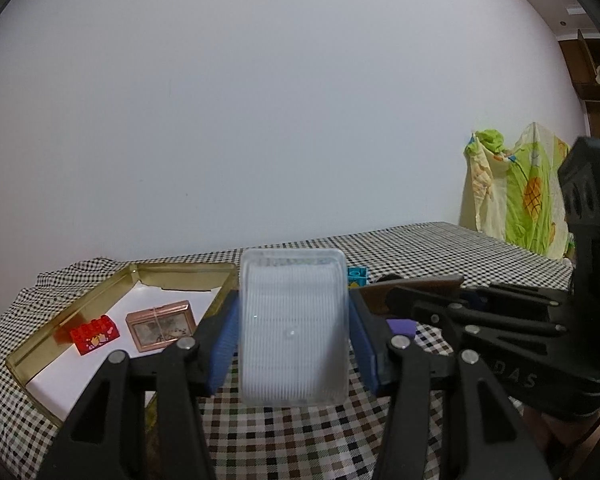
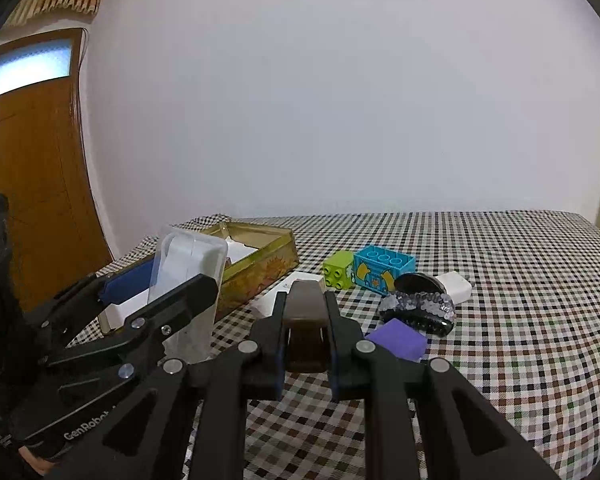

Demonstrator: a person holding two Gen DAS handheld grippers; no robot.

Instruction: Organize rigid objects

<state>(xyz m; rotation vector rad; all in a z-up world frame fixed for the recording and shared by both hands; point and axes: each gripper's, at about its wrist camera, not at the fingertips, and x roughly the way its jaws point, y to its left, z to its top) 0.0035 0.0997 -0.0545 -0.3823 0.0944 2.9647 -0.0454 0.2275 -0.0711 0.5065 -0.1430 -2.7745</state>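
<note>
Slippage is threatening: left gripper [image 1: 294, 340] is squeezing a clear ribbed plastic box [image 1: 294, 328] tilted above the checked tablecloth [image 1: 300, 436]; right gripper [image 2: 305, 336] is clamping a brown clip [image 2: 305, 320].

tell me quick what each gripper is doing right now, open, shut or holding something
Left gripper: shut on the clear plastic box.
Right gripper: shut on the brown clip.

A lived-in room of a home: a desk under a checked cloth [image 2: 500, 280] stands against a plain pale wall [image 2: 340, 100], a wooden door [image 2: 32, 168] with a frosted pane on the left, fruit-print bedding [image 1: 528, 196] draped far right, wooden shelving [image 1: 588, 68] high in the corner.
</note>
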